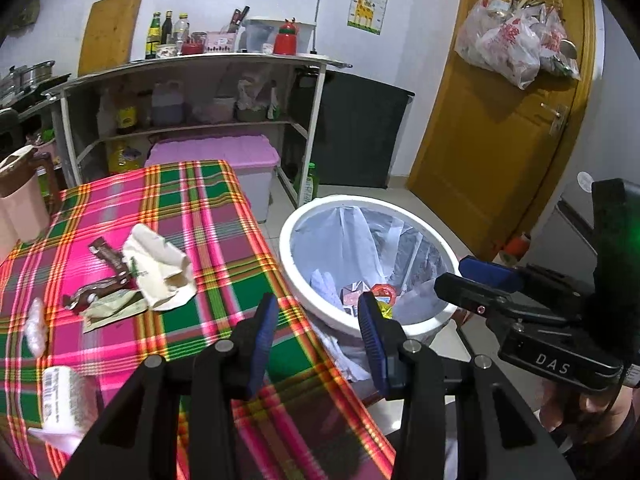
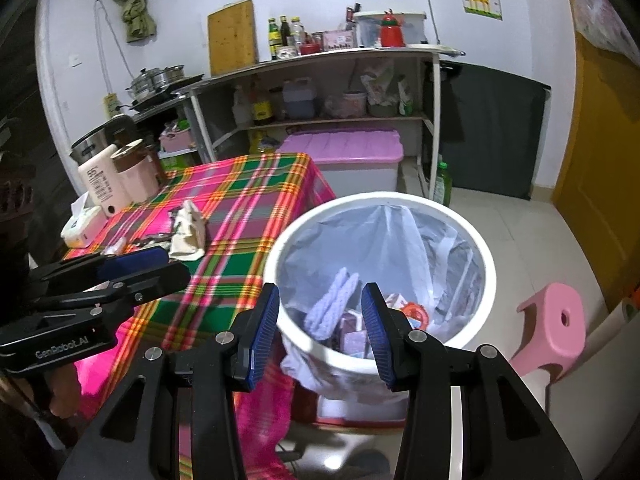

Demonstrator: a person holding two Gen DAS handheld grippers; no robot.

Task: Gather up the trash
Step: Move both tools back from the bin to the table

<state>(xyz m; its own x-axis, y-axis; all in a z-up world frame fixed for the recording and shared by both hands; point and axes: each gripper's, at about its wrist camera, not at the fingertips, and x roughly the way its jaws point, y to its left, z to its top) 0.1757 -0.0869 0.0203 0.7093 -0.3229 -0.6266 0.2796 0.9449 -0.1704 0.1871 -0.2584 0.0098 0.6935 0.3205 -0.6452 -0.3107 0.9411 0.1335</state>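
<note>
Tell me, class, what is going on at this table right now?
A person holds a gripper in each hand, clearing rubbish. Both the left gripper and right gripper are open and empty, near the white bin, which already holds trash. Crumpled paper and brown wrappers still lie on the plaid tablecloth.

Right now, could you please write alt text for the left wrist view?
The left gripper, its fingers apart and empty, points between a plaid-covered table strewn with wrappers and a white lined trash bin.
</note>
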